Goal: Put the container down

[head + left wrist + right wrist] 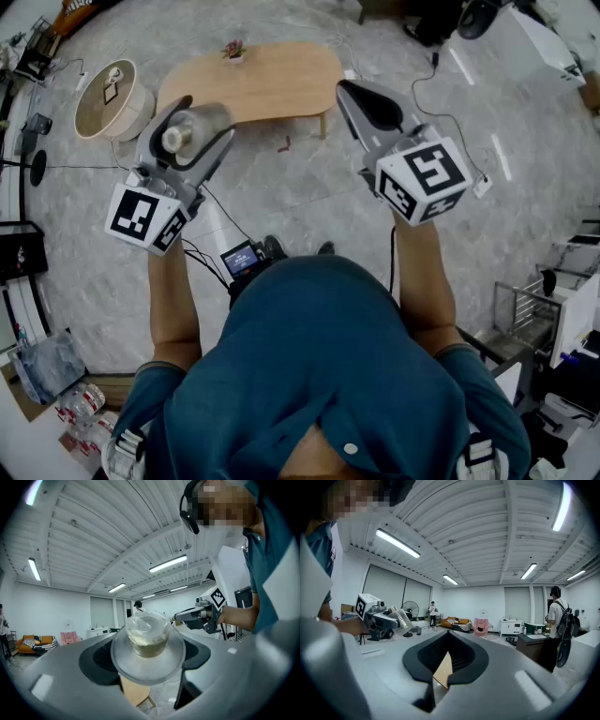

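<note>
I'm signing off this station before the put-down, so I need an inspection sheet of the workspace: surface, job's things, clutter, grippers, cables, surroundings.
Surface: low wooden table with a small potted plant on it.
Job's things: clear container, held in the air, not yet set down.
Clutter: small reddish scrap on the floor by the table.
Grippers: left gripper shut on the container; right gripper shut, empty.
Cables: black cable across the floor.
Surroundings: round drum-shaped thing left of the table.

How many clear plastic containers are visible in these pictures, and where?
1: the clear container is gripped between the jaws of the left gripper, in the air near the wooden table. The right gripper holds none. More may be hidden elsewhere.
</note>
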Tool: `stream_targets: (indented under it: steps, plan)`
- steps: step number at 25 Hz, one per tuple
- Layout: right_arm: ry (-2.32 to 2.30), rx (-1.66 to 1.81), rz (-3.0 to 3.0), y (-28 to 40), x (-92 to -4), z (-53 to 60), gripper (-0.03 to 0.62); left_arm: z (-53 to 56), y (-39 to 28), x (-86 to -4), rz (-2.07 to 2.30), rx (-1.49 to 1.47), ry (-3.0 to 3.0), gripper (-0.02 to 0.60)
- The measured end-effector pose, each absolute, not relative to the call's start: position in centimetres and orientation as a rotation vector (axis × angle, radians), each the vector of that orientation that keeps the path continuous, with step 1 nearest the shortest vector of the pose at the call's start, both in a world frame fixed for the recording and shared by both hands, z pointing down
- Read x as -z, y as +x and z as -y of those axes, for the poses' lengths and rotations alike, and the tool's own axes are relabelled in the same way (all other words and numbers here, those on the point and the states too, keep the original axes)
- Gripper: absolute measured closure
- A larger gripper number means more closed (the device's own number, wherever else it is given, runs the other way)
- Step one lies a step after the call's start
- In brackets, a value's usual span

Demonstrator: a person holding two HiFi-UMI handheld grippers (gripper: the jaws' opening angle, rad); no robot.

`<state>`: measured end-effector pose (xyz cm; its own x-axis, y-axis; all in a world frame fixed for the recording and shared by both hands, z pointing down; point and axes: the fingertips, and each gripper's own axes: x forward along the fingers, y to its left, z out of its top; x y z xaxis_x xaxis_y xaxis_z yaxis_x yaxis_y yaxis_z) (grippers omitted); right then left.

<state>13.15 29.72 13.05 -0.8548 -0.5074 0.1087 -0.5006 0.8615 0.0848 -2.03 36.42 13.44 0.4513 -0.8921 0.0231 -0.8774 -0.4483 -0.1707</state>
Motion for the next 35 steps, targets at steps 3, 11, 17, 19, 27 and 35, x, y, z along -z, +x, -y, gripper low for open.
stream_targets:
  steps: [3,11,17,19,27,35]
  plan:
    - [0.785,0.067,2.912,13.7,-13.0,-29.8,0.586,-36.5,-1.8,-13.4,-1.585,0.166,-2.56,0.252]
    - [0.762,0.047,2.924,14.8,-13.3,-29.7,0.586,-36.4,-0.8,-13.7,-1.626,0.167,-2.55,0.252]
    - [0.73,0.018,2.929,14.5,-14.1,-29.0,0.586,-35.5,-0.2,-13.9,-1.651,0.137,-2.542,0.252]
    - [0.721,0.009,2.928,14.5,-14.4,-28.4,0.586,-35.0,0.1,-14.2,-1.656,0.143,-2.546,0.252]
    - [0.653,-0.028,2.97,13.8,-16.0,-25.9,0.585,-32.5,1.3,-14.7,-1.663,0.135,-2.538,0.252]
    - [0.613,-0.066,2.955,11.3,-17.6,-25.0,0.582,-29.8,0.3,-15.3,-1.667,0.049,-2.569,0.252]
